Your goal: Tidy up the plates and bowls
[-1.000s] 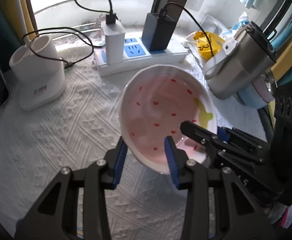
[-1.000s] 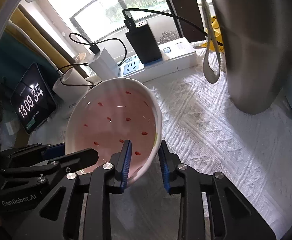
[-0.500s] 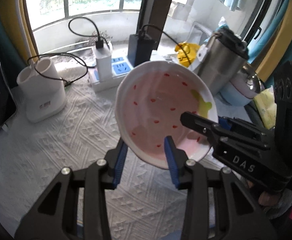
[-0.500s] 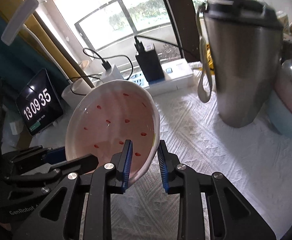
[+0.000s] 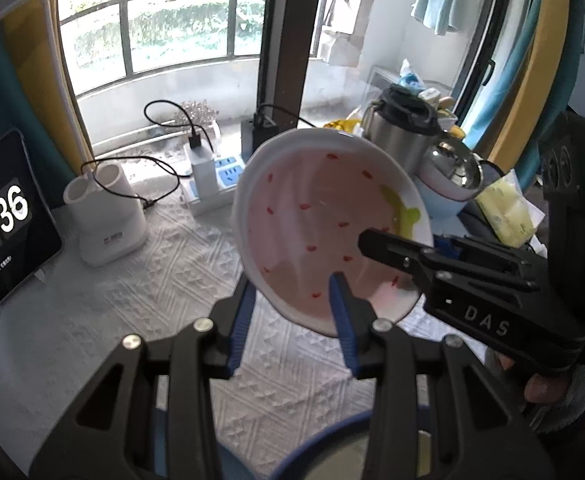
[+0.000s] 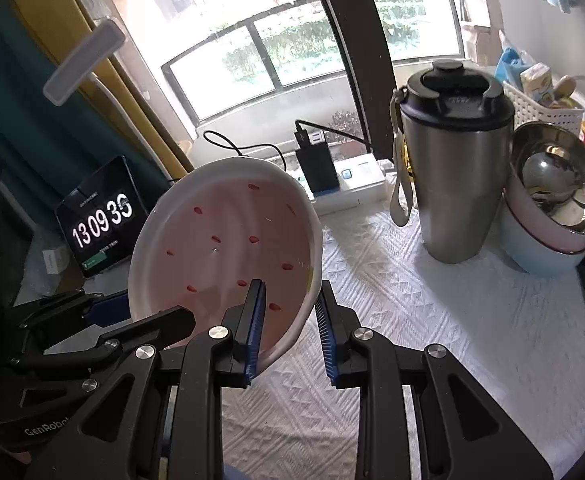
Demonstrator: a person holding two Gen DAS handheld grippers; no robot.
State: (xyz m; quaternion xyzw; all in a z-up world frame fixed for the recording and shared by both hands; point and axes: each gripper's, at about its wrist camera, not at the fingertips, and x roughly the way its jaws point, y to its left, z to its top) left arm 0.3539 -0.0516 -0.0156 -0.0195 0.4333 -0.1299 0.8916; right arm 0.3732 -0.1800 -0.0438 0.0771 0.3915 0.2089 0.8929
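A white bowl with a pink inside and red specks hangs tilted above the white tablecloth, gripped from two sides. My left gripper is shut on its near rim, one blue pad inside and one under it. In the right wrist view the same bowl sits in my right gripper, which is shut on the rim's right edge. Each gripper shows in the other's view: the right gripper reaches in from the right, the left gripper from the left.
A steel tumbler stands on the cloth at the right, next to stacked pink and blue bowls. At the back are a power strip with chargers, a white holder and a tablet clock. A blue-rimmed dish lies below my left gripper.
Both grippers have risen with the bowl held between them, lifting it well above the cloth. More of the window and room now shows behind it.
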